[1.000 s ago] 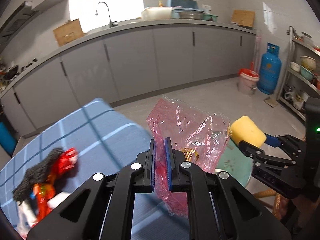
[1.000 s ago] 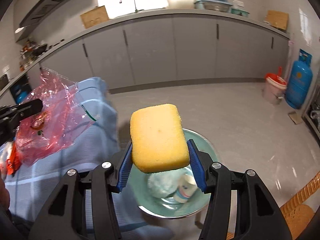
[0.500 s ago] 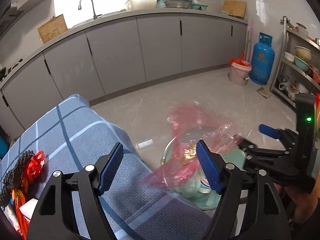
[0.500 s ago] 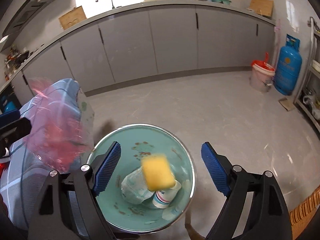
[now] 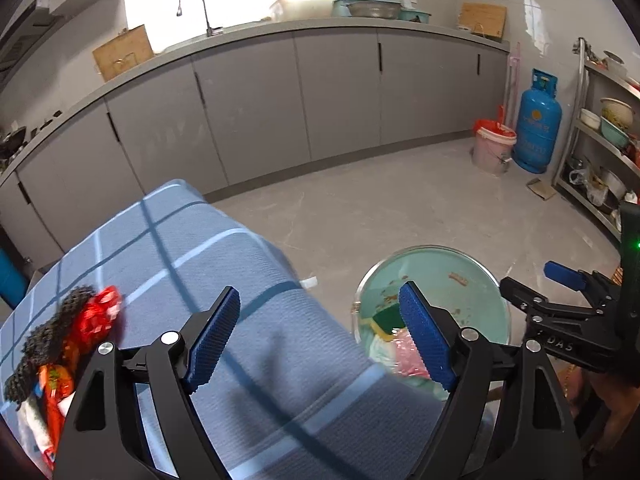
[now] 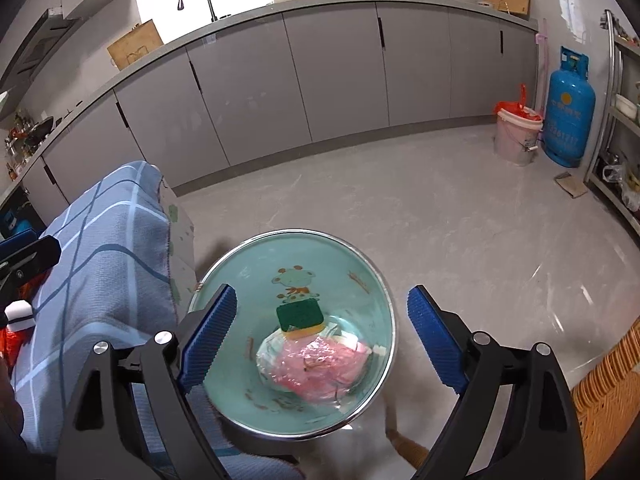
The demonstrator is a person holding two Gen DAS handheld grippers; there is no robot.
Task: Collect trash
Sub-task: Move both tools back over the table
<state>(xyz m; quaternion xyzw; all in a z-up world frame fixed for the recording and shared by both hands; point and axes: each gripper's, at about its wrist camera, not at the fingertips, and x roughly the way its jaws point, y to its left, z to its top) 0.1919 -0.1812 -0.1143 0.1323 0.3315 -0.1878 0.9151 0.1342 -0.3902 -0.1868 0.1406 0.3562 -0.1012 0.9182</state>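
The basin (image 6: 224,276) beside the cloth-covered counter (image 5: 224,256) already holds part of the trash: a sponge (image 6: 299,314) lying green side up, a crumpled pink plastic bag (image 6: 320,364) and a pale wrapper under them. So at least 3 pieces look collected.

The left hand-held gripper (image 5: 320,336) hangs over the counter's near edge, its jaws opening wide with nothing between them. The right hand-held gripper (image 6: 320,336) sits directly above the basin, jaws also opening, and nothing is held; the sponge and bag lie below, clear of its pads.

What is left, as far as can be seen, is a small pile at the counter's left end: a dark scouring pad (image 5: 48,332), a red wrapper (image 5: 98,314) and an orange packet (image 5: 54,384), with something white beneath. These are well apart from the basin, so each would need carrying across the cloth.

Little stands in the way. The cloth's edge hangs just beside the basin's rim and could snag. Farther off are a bucket (image 6: 516,132), a blue gas cylinder (image 6: 568,108) and a shelf rack at the right.
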